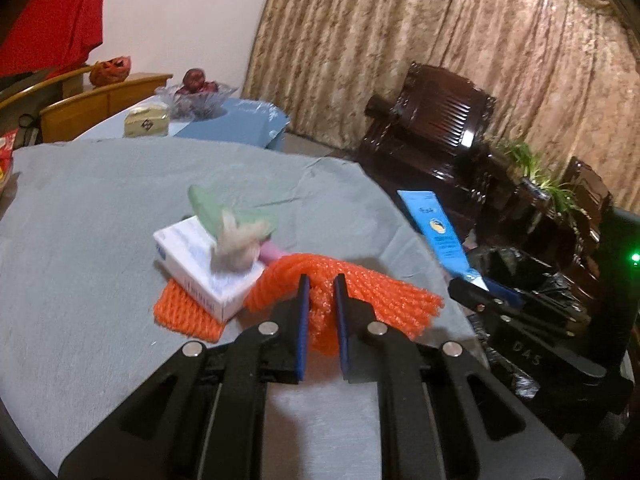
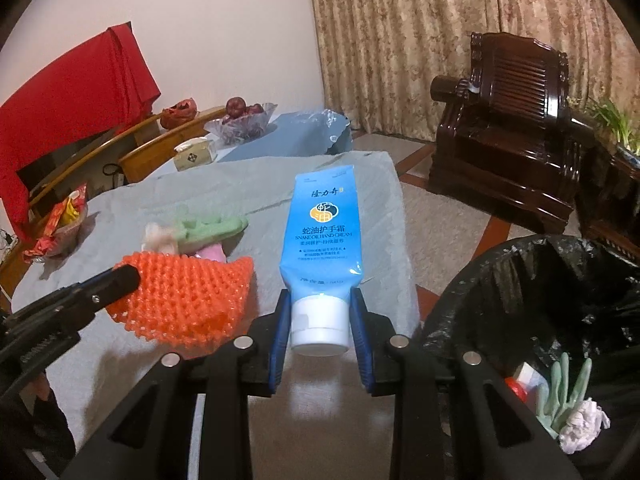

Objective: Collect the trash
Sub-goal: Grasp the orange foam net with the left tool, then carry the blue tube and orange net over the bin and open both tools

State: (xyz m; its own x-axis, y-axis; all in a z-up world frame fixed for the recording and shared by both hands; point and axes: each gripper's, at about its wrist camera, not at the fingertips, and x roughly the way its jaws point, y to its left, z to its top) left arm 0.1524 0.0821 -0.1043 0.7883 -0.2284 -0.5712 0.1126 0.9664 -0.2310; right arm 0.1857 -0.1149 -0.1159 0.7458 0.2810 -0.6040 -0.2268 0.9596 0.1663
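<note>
Orange foam net sleeve (image 1: 344, 300) pinched at its middle in the left hand-held gripper (image 1: 322, 312), lifted just above the bench (image 1: 80, 280); soft, very light, squashes and droops at both ends, probably safe to hold anywhere. Blue hand cream tube (image 2: 324, 232) clamped at its white cap between the pads of the right hand-held gripper (image 2: 320, 320); smooth plastic, maybe slippery, cap the stiffest place. Black-lined trash bin (image 2: 540, 300) just beside, to the right, already with some trash inside. On the bench: white box (image 1: 200, 264), second orange net (image 1: 184, 312) under it, green foam piece (image 1: 224, 212). Nothing visible in the way to the bin.
</note>
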